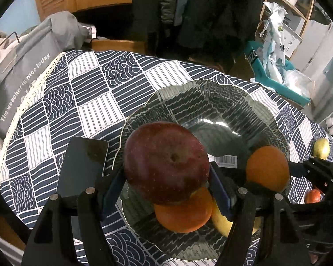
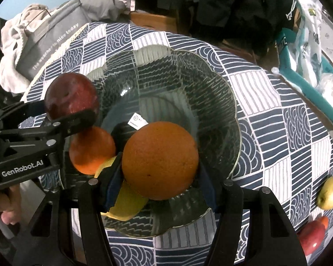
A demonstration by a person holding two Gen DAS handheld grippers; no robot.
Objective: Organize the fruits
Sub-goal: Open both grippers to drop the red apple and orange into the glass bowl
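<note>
A red apple point(image 1: 166, 163) is pinched between the blue pads of the left hand-held gripper point(image 1: 166, 177) and is held above the near left part of a clear glass bowl point(image 1: 211, 93). An orange point(image 2: 160, 160) is clamped by the right hand-held gripper point(image 2: 161, 177) over the bowl's near side. A second orange point(image 2: 91, 150) and a yellow fruit point(image 2: 126, 206) are seen lying inside the bowl beneath them. A phone point(image 1: 82, 166) is laid on the patterned surface point(image 1: 88, 102) just beside the bowl's left rim. Toward the surface's right edge, a yellow pear point(image 2: 330, 192) and another red apple point(image 2: 310, 236) are placed well apart from the bowl.
</note>
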